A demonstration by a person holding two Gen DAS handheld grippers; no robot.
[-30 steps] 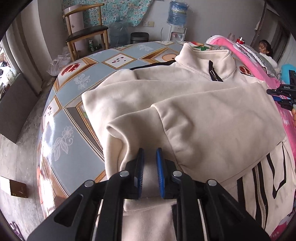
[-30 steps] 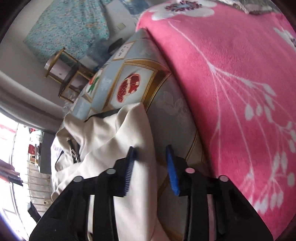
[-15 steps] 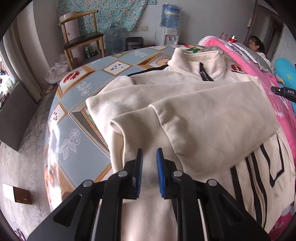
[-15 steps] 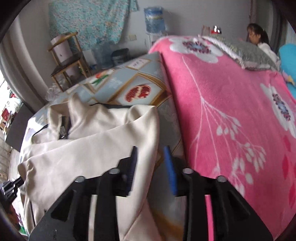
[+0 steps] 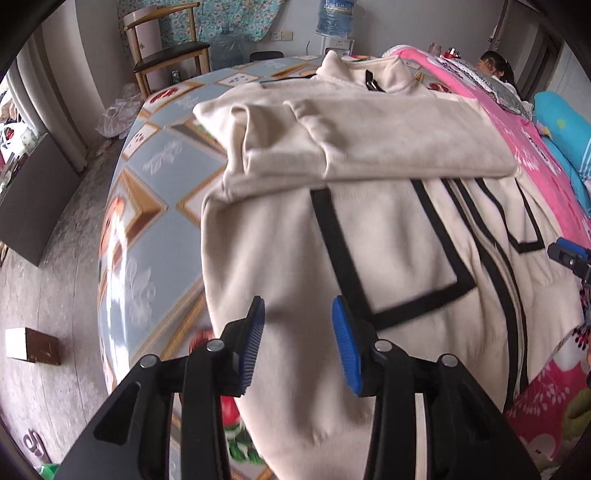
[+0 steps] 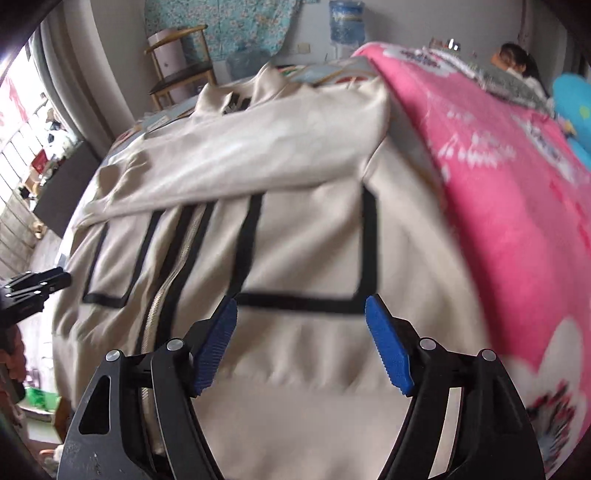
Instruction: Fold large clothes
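A cream zip jacket with black stripe trim lies flat on the patterned table, collar at the far end. Both sleeves are folded across its chest. It also shows in the right wrist view. My left gripper is open and empty, hovering over the jacket's lower left part. My right gripper is open and empty over the hem on the right side. Each gripper shows at the edge of the other's view: the right one and the left one.
A pink flowered blanket covers the right side of the table. A wooden chair, a water dispenser and a seated person are at the back. A small brown box lies on the floor at left.
Both grippers have pulled back from the sleeves toward the hem end of the jacket. The left gripper's jaws, nearly shut on the sleeve before, have opened wide. The right jaws have widened too.
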